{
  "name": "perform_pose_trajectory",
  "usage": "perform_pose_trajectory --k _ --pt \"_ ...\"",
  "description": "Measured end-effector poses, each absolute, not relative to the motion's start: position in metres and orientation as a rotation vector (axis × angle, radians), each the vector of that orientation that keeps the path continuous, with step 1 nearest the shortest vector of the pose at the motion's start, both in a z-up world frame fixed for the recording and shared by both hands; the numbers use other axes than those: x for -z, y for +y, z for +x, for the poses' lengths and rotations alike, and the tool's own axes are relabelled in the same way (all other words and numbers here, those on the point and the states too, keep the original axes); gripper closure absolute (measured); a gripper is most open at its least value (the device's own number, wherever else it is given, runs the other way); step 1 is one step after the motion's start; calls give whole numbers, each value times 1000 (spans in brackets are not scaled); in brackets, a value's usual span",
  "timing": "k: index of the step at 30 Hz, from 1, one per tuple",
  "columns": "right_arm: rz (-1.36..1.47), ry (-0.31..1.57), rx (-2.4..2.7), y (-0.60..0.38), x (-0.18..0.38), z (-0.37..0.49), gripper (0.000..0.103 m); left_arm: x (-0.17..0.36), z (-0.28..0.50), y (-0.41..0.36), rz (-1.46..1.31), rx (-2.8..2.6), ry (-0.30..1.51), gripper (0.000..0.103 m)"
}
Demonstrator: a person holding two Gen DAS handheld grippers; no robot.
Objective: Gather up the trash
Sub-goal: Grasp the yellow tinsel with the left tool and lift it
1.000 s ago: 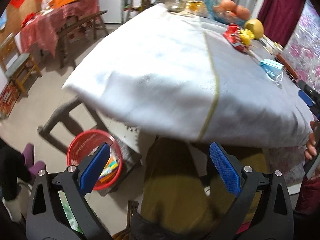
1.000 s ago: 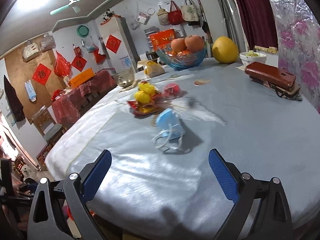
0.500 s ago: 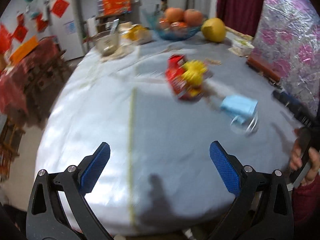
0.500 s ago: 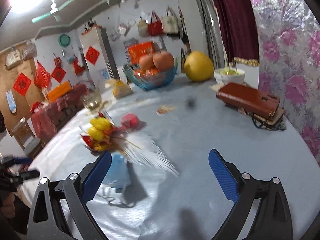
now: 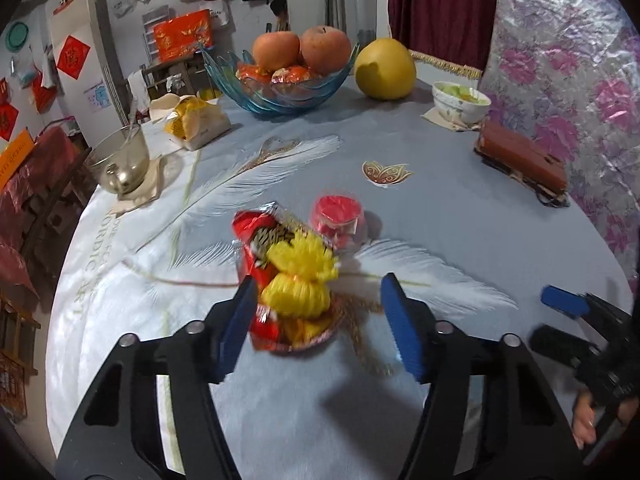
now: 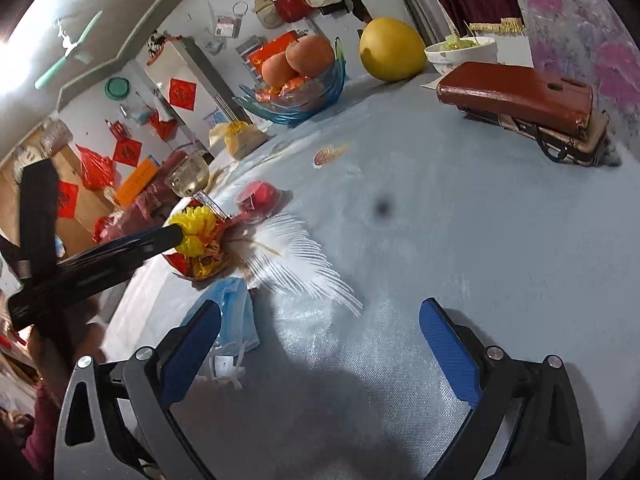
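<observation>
A heap of trash lies mid-table: a red snack wrapper under crumpled yellow wrappers. My left gripper straddles the heap and its jaws are closing. The left pad is close beside the yellow wrappers, and a gap shows at the right pad. A red jelly cup stands just behind. In the right wrist view the same heap has the left gripper's black finger against it. My right gripper hangs open over bare cloth. A blue face mask lies by its left finger.
The round table has a pale blue feather-print cloth. At the back stand a blue glass fruit bowl, a yellow pomelo and a white bowl. A brown wallet lies far right, a glass bowl far left.
My left gripper swung from the table's edge above a red floor bin up over the table to the wrapper heap, and its jaws narrowed. The right gripper shifted right, leaving the mask at its left.
</observation>
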State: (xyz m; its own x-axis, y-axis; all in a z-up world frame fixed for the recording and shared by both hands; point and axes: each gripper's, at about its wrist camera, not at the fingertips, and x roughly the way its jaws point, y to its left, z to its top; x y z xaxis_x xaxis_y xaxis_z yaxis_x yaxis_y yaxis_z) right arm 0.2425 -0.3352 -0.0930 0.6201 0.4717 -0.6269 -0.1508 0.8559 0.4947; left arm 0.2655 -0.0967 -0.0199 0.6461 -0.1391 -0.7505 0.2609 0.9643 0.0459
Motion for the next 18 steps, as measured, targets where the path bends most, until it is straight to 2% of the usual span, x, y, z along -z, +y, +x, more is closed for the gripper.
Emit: perform_pose_trajectory --k 5,7,9,18 --pt "385 829 -368 -328 91 239 5 34 278 -105 195 188 849 58" --pt "365 829 -369 -325 90 239 5 34 278 -100 187 174 845 69" --pt "350 830 -367 -322 90 238 5 32 275 -91 155 176 845 75" --pt "296 817 -362 -316 88 236 5 12 218 -30 38 207 851 76"
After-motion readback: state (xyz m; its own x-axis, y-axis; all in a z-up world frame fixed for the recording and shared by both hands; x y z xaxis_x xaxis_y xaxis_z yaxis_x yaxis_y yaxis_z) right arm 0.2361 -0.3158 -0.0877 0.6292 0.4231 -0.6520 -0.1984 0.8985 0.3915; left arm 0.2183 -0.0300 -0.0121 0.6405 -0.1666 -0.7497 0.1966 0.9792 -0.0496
